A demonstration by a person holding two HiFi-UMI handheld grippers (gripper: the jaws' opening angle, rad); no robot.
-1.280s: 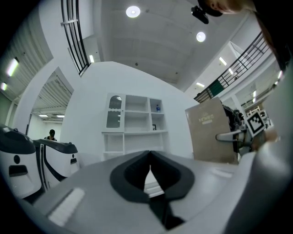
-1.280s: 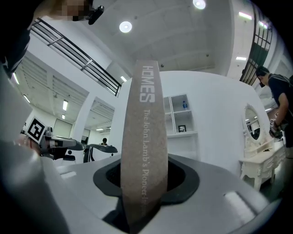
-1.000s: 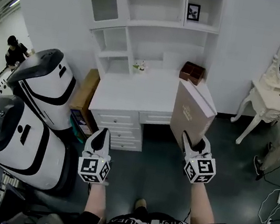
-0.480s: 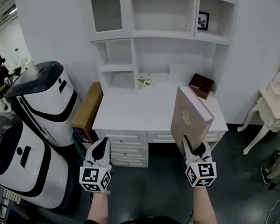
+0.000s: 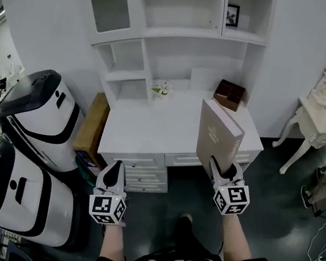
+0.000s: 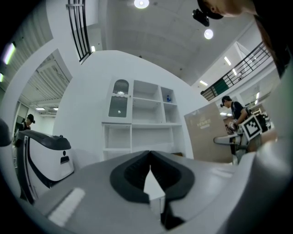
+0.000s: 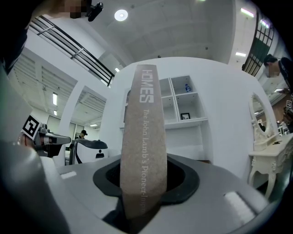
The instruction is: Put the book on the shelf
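A large tan hardcover book [image 5: 216, 136] stands upright over the desk's front right corner. My right gripper [image 5: 225, 168] is shut on its lower edge. In the right gripper view the book's spine [image 7: 143, 132] rises straight out from between the jaws. My left gripper [image 5: 112, 173] hangs lower at the left, in front of the desk drawers, shut with nothing in it. Its tips [image 6: 149, 157] meet in the left gripper view. The white shelf unit [image 5: 179, 30] rises behind the desk with open compartments, and the book [image 6: 206, 132] shows at the right.
The white desk [image 5: 157, 129] carries a brown box [image 5: 228, 93] and a small flower sprig [image 5: 161, 88]. A framed picture [image 5: 232, 15] sits in an upper shelf bay. Two white robot bodies [image 5: 37, 106] and a cardboard box [image 5: 93, 122] stand left; a dressing table with mirror [image 5: 323, 116] stands right.
The desk and shelf unit have come nearer and larger in the head view, and a foot now shows stepping forward. The book stays upright in the right gripper; the left stays shut.
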